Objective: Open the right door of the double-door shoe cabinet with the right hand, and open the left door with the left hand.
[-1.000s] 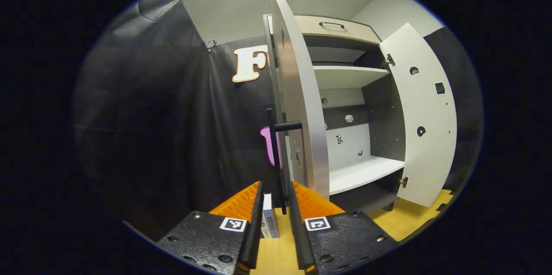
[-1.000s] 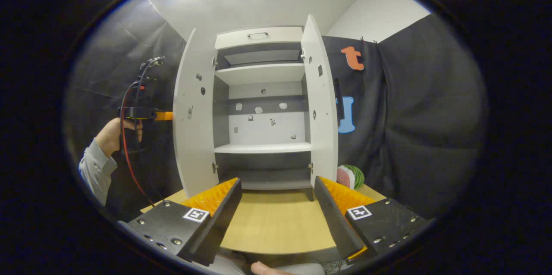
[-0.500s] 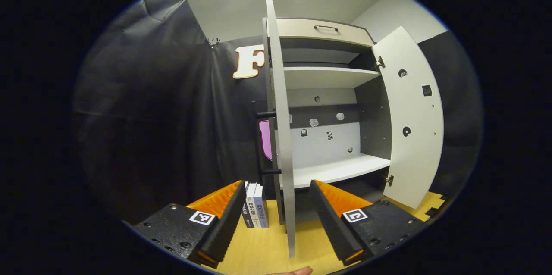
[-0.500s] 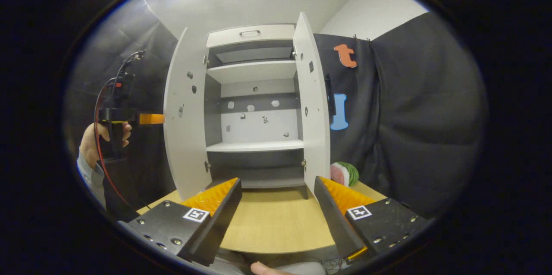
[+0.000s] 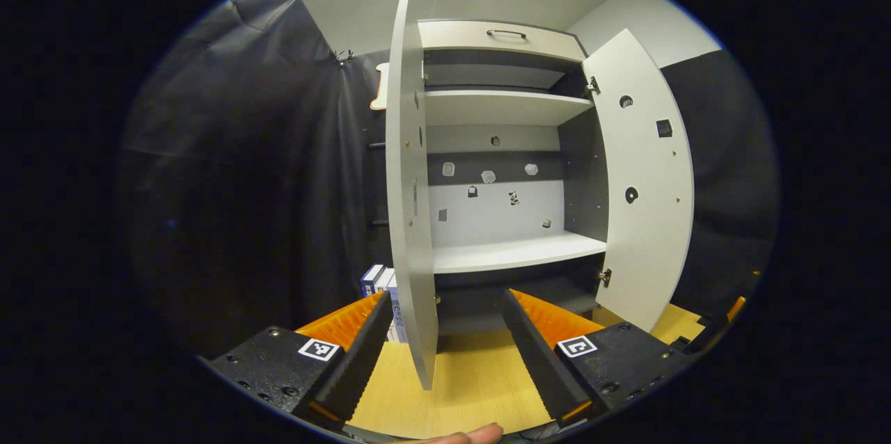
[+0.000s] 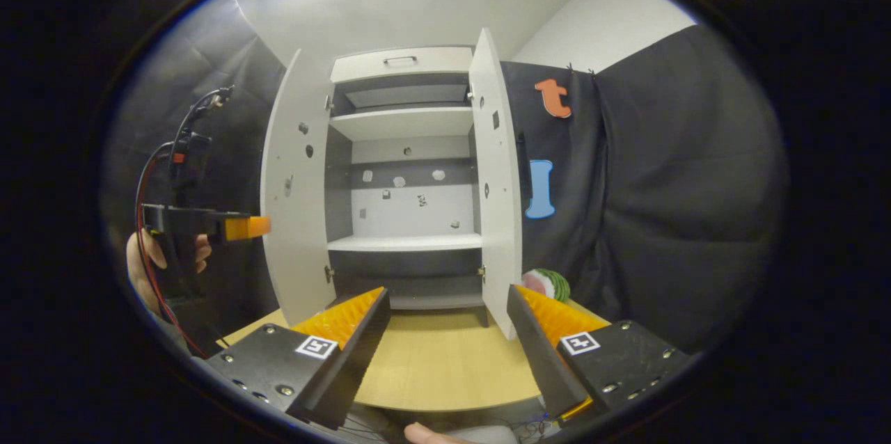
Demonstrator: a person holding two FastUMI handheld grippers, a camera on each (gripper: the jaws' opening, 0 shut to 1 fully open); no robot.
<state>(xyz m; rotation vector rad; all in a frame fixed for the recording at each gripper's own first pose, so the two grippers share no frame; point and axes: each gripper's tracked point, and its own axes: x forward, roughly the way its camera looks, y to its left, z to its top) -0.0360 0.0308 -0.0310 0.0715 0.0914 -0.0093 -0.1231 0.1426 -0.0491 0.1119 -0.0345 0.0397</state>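
Observation:
The shoe cabinet (image 5: 501, 152) stands on the wooden table with both doors swung wide. In the left gripper view, the left door (image 5: 407, 186) is seen nearly edge-on, and the right door (image 5: 644, 179) shows its pale inner face. My left gripper (image 5: 445, 353) is open, a little back from the left door's lower corner and not touching it. In the right gripper view, the left door (image 6: 292, 186) and right door (image 6: 494, 179) frame bare shelves. My right gripper (image 6: 449, 346) is open over the table, well short of the cabinet. The left gripper (image 6: 252, 227) hangs beside the left door, held by a hand (image 6: 139, 263).
Several books (image 5: 379, 280) stand behind the left door. A watermelon slice (image 6: 550, 284) lies behind the right door. A drawer with a dark handle (image 6: 400, 62) tops the cabinet. The wooden table (image 6: 431, 367) stretches in front. Black cloth walls close in on both sides.
My left gripper has let go of the left door's handle, opened and drawn back. The left door now stands wider. My right gripper has barely moved.

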